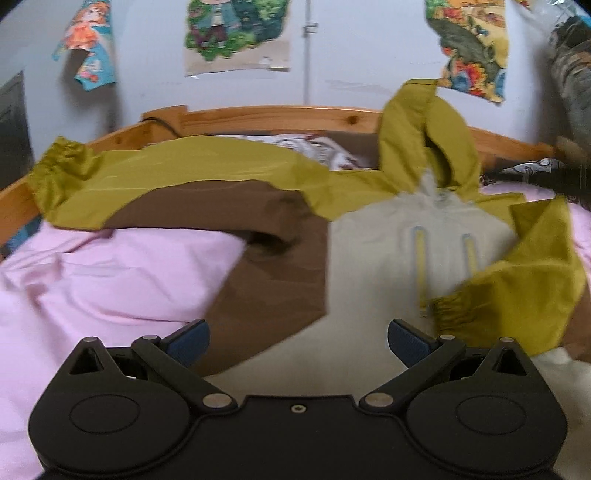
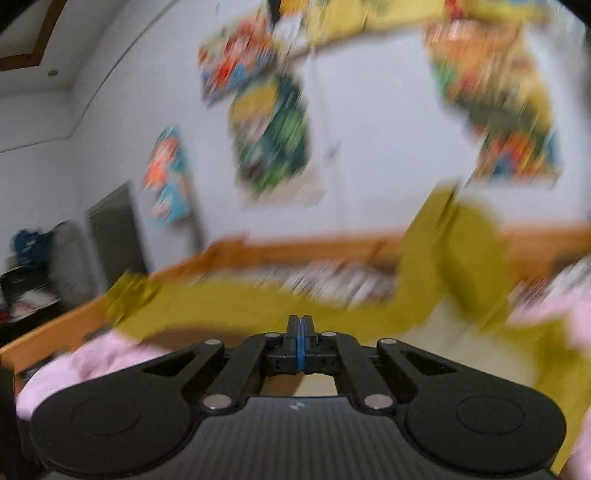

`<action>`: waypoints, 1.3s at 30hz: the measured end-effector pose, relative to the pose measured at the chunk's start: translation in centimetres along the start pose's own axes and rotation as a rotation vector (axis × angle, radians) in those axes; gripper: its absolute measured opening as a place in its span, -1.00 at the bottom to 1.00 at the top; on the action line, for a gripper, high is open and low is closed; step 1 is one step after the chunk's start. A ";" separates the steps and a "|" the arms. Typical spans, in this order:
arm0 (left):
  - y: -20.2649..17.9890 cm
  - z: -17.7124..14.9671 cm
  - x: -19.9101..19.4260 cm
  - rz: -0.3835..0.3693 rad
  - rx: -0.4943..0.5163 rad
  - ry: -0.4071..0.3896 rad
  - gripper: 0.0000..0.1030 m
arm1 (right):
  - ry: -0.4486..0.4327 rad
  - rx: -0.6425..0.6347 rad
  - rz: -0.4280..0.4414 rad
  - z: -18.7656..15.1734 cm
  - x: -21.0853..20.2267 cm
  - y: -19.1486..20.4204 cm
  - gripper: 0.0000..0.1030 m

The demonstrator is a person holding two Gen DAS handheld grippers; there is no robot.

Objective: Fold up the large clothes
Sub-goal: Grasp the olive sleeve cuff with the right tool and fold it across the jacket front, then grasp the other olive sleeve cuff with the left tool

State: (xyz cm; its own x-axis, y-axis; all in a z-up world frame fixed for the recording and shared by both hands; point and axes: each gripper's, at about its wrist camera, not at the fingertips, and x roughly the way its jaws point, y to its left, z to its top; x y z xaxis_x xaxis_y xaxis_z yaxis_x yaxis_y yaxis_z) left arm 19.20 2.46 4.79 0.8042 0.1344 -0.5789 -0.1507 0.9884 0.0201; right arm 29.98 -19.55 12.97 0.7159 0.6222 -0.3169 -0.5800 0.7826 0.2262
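A large jacket (image 1: pixel 280 266) in olive-yellow, brown and cream lies spread on the pink bed sheet (image 1: pixel 110 280). Its left sleeve (image 1: pixel 74 173) reaches toward the bed frame. Its right sleeve (image 1: pixel 524 280) is folded in over the cream chest. The hood (image 1: pixel 424 140) stands up at the far side. My left gripper (image 1: pixel 298 341) is open and empty, hovering above the jacket's lower part. My right gripper (image 2: pixel 300 345) is shut with nothing seen between the pads. The right wrist view is motion-blurred and shows the jacket (image 2: pixel 258 306) beyond it.
A wooden bed frame (image 1: pixel 258 118) runs along the far side and left. Colourful posters (image 1: pixel 236 33) hang on the white wall behind. A patterned pillow or blanket (image 1: pixel 325 151) lies behind the jacket. Dark furniture (image 2: pixel 33 280) stands at the left of the room.
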 end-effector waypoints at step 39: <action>-12.7 -1.8 16.1 -0.812 -0.057 0.294 0.75 | -0.007 0.346 -0.465 -18.4 -9.0 -15.2 0.98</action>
State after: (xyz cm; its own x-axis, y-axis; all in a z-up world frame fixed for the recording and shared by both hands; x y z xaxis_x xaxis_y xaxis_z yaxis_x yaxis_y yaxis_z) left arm 32.99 -8.02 -6.26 0.4950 -0.6435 -0.5839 0.3713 0.7642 -0.5274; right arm 25.17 -37.43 -4.53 0.8682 0.2108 -0.4492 -0.0442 0.9345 0.3531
